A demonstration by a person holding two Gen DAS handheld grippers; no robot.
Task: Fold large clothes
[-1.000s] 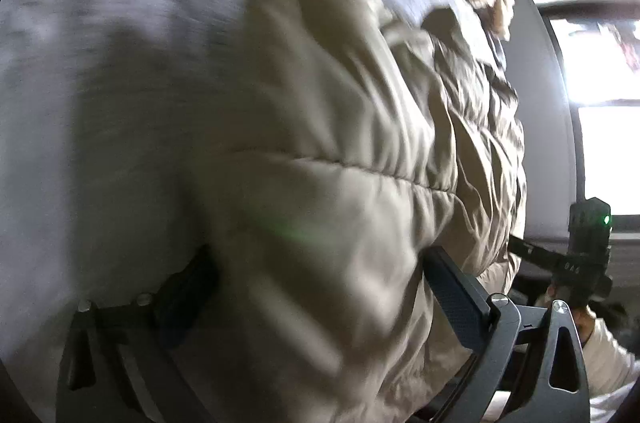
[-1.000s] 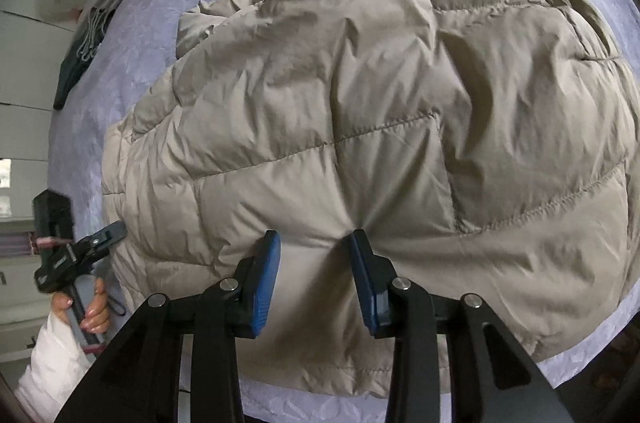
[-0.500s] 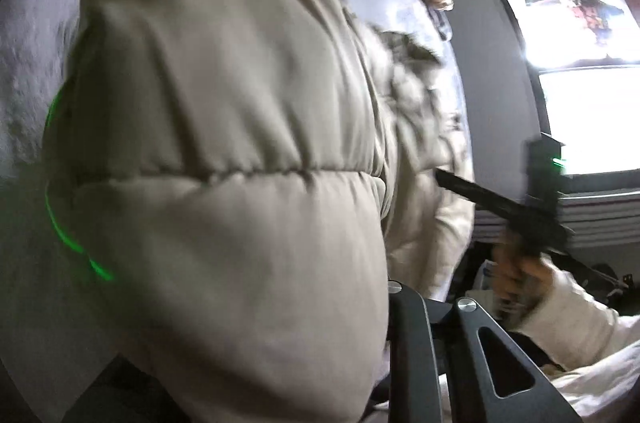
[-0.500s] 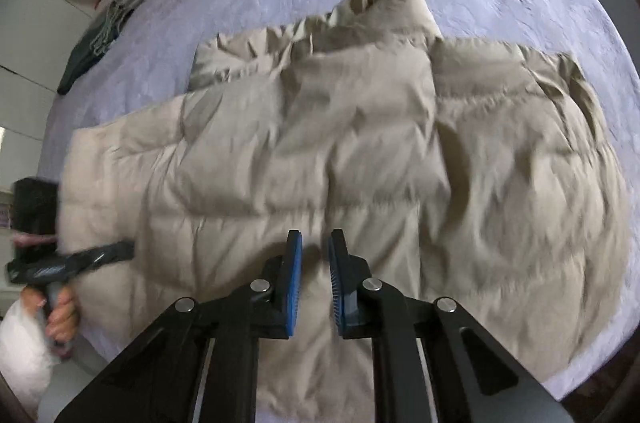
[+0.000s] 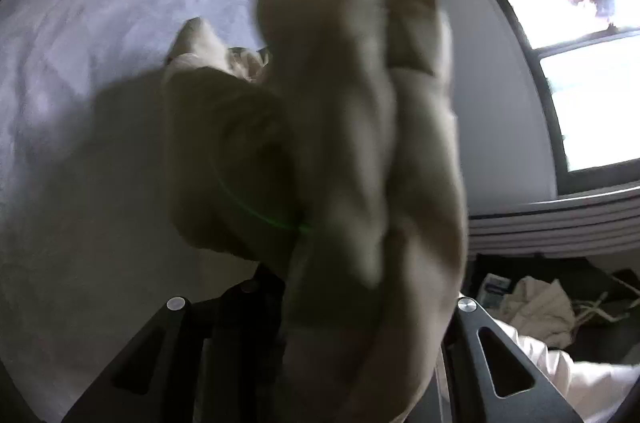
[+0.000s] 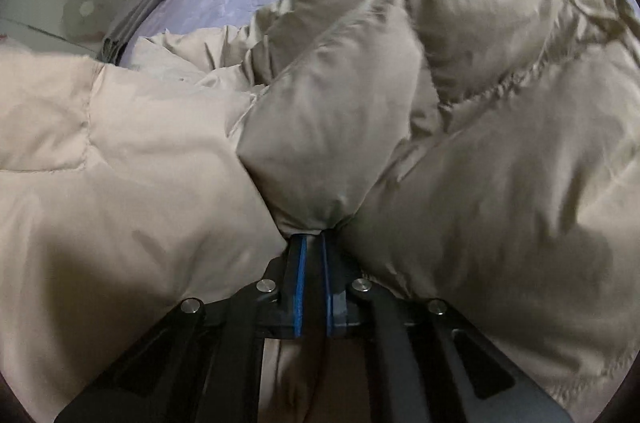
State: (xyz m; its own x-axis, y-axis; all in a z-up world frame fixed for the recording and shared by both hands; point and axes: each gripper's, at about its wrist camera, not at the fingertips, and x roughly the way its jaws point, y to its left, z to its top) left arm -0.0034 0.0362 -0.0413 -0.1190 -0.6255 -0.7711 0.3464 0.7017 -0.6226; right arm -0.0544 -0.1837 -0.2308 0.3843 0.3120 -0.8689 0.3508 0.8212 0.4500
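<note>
Beige puffy jacket (image 6: 500, 151) on our purple bed (image 5: 80, 23): our right hand-held gripper (image 6: 313, 243) pinches a fold, our left hand-held gripper (image 5: 360, 323) lifts another bunch.

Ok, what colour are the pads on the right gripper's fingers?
Blue. The pads show best in the right wrist view, pinching the beige puffer jacket.

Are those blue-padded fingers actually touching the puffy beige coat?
Touching. The right wrist view shows the right gripper with its blue fingers pinching a gathered fold of the coat.
</note>
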